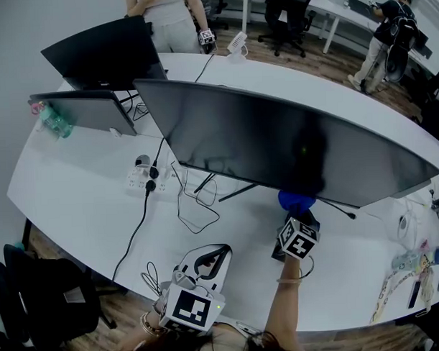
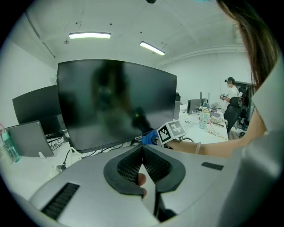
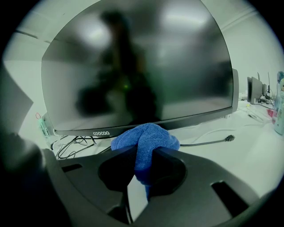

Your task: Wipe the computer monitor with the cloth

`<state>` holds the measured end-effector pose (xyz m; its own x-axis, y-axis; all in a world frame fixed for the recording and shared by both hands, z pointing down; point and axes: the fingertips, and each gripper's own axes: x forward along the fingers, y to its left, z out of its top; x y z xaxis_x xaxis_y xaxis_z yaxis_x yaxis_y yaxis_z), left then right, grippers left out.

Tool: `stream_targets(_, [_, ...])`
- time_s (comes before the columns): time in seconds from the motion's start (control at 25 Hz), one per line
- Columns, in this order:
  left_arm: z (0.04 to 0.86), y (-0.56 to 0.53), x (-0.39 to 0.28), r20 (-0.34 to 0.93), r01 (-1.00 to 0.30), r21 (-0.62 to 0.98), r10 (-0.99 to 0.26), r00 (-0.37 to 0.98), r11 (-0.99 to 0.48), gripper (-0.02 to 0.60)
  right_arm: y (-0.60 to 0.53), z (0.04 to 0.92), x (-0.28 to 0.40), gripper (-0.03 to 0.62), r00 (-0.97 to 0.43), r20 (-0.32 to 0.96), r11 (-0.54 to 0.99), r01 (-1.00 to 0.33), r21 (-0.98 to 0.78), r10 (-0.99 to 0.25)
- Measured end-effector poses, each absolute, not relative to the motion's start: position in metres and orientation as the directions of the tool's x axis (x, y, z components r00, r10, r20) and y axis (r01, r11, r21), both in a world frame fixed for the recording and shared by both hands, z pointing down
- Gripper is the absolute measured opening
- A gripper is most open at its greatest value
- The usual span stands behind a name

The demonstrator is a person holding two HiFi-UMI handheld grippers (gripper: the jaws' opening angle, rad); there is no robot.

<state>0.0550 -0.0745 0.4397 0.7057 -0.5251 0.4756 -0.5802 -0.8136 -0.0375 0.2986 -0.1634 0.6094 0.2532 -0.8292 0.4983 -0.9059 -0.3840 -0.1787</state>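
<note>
**White desk [image 1: 76,201], dark monitor [image 1: 276,144], blue cloth [image 1: 295,201]**

Head view: the wide, curved monitor stands on the rounded desk, with the right gripper [image 1: 297,217] at its lower edge. Left gripper view: the left gripper [image 2: 142,153] has its ribbed jaws pressed together, empty. Right gripper view: the jaws pinch the fluffy cloth just below the glossy bezel.

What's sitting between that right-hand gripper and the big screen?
Only the blue cloth, pinched in the right gripper and bulging toward the lower edge of the monitor. The right gripper view shows it.
</note>
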Motion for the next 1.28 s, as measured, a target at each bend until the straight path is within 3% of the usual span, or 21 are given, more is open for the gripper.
stream_targets(1.28, [0.442,-0.092,-0.023,0.464,-0.566,-0.031,-0.514,0.721,-0.823,0.009,-0.193,0.599,0.230,0.063,0.266,0.484,-0.382,-0.910,-0.158,-0.834])
